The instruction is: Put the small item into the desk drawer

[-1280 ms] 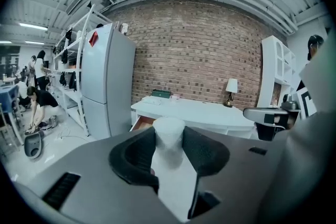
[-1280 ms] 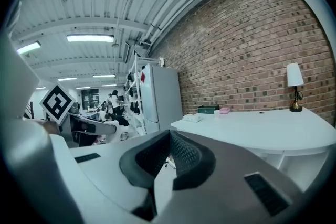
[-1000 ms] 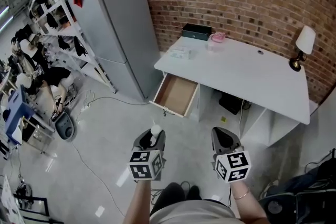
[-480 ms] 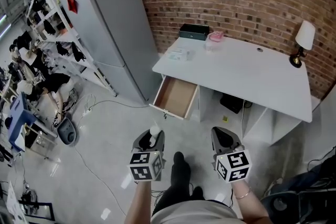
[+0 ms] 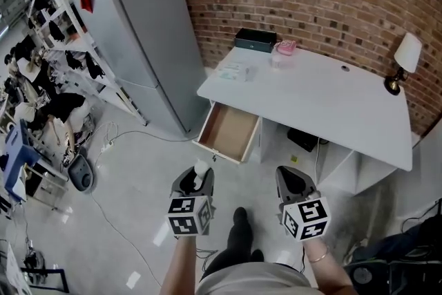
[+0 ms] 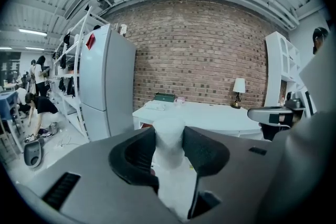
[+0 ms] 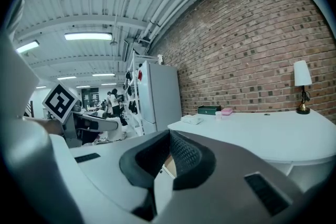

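Left gripper [image 5: 198, 177] clamps small white item [image 5: 202, 167], well short of open drawer [image 5: 228, 133]; right gripper [image 5: 291, 179] closed, empty. Risk: slack pinch drops item on floor [image 5: 138, 197].

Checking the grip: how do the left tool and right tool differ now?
The left tool clamps a white item; the right tool holds nothing. The left tool's jaws stand apart around it; the right tool's are together. Both carry marker cubes and face the desk.
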